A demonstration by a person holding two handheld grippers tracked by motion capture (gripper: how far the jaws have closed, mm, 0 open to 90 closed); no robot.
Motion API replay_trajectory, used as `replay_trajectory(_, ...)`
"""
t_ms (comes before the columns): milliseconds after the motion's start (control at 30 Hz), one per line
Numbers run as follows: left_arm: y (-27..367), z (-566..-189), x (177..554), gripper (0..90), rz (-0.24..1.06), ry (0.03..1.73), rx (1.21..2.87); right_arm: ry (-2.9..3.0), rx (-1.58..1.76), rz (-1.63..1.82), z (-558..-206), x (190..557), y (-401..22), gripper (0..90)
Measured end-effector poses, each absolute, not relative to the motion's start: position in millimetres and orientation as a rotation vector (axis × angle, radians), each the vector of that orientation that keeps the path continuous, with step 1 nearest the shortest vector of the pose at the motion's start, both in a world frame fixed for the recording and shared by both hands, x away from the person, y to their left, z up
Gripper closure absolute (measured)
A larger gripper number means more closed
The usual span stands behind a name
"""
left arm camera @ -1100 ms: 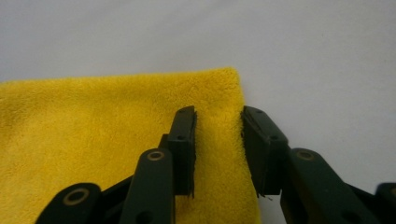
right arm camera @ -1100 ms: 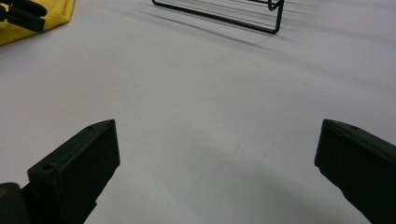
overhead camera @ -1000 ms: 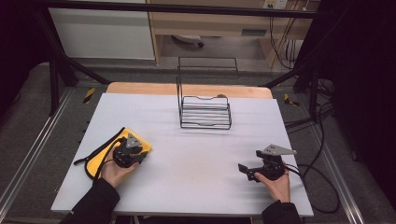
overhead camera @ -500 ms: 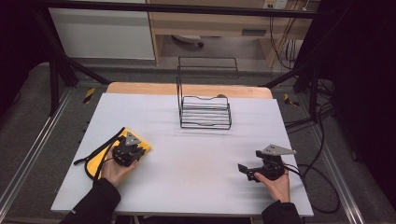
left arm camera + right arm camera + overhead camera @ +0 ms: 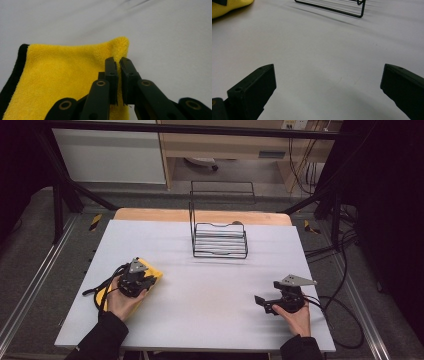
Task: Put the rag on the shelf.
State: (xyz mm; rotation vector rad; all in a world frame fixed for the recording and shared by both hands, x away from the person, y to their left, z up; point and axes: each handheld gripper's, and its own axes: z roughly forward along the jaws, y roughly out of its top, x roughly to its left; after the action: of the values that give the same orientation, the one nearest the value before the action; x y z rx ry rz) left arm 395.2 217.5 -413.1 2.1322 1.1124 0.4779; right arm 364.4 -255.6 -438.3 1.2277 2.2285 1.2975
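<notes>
So far only the grasp is done: the left gripper (image 5: 119,65) has just been closing, fingers (image 5: 111,72) pinching the yellow cloth (image 5: 60,75) edge at the worktop's (image 5: 210,295) near left; lifting remains. The right gripper (image 5: 328,82) rests with fingers apart.

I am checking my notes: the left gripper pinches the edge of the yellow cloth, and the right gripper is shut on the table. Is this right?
Not quite. The left gripper does pinch the edge of the yellow cloth, but the right gripper is open: the right gripper view shows its jaws standing wide apart over the bare table, with nothing between them.
</notes>
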Motion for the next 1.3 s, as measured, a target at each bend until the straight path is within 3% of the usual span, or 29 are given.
replay_trajectory(633,152,-416,380,84.5,0.413,1.030,2.171,2.228,1.227,1.299,-438,364,-255,0.8)
replay_trajectory(967,144,-431,385,81.5,0.406,0.995,2.232,2.231,1.227,1.296,-438,364,-254,0.8)
replay_trajectory(1300,172,-415,387,48.8,0.352,0.916,2.201,2.227,1.227,1.290,-439,364,-251,0.8)
